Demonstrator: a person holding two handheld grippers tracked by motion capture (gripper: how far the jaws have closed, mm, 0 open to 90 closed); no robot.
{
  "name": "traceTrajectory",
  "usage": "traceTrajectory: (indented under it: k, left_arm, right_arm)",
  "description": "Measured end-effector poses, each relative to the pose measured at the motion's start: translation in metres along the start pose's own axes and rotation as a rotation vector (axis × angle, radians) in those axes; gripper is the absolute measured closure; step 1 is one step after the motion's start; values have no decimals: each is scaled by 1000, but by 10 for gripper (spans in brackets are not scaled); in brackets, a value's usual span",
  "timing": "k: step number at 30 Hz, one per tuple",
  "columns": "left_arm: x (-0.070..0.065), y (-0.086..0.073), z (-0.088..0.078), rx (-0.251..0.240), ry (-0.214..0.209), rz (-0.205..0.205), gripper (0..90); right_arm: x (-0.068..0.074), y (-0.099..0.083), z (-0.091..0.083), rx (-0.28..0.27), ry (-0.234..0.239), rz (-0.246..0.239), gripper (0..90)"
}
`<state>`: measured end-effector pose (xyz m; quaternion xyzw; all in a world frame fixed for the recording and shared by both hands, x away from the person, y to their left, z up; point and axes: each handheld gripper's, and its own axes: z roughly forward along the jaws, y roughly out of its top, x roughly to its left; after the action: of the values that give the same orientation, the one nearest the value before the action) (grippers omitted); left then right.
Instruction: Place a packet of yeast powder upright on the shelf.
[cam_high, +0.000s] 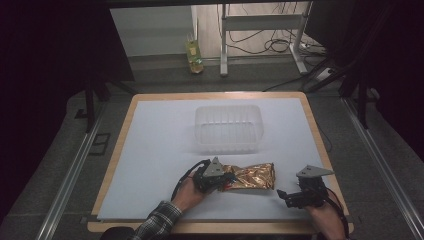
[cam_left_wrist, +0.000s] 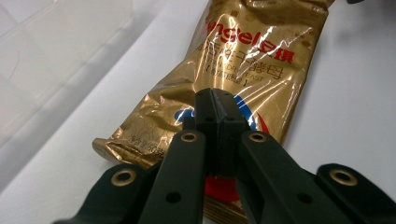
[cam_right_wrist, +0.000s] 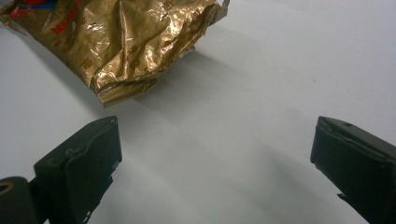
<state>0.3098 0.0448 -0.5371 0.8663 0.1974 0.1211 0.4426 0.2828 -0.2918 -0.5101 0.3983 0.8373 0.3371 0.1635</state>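
Observation:
A crinkled gold foil packet (cam_high: 250, 176) with red and blue print lies on the white sheet near the front of the table. My left gripper (cam_high: 226, 181) is at the packet's left end. In the left gripper view its jaws are pressed together over the gold foil packet (cam_left_wrist: 252, 70), seemingly pinching its top face. My right gripper (cam_high: 286, 197) hovers low to the right of the packet, apart from it. Its fingers (cam_right_wrist: 79, 163) stand wide open over bare sheet, with the packet's crumpled end (cam_right_wrist: 121, 46) just ahead.
A clear plastic tub (cam_high: 228, 127) stands behind the packet at mid table, and its wall (cam_left_wrist: 51, 60) is to the left in the left gripper view. The white sheet (cam_high: 150, 150) covers the wooden tabletop. A bottle (cam_high: 194, 56) stands on the floor beyond.

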Motion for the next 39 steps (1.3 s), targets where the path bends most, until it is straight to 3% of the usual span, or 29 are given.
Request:
traceTrajectory:
  k: [14,23,31,39]
  left_arm:
    - [3,-7,-7,9,-15,-83,898]
    - [1,-9,-8,9,-4,-87,898]
    - [1,-11,-8,6,0,-87,898]
    - [3,-11,-9,9,-11,-98,898]
  right_arm:
    - [9,7,4,2,119,17,21]
    - [14,16,14,-3,214,22,21]
    - [18,27,28,23,281,74,22]
    - [18,42,40,41,318,106,28]
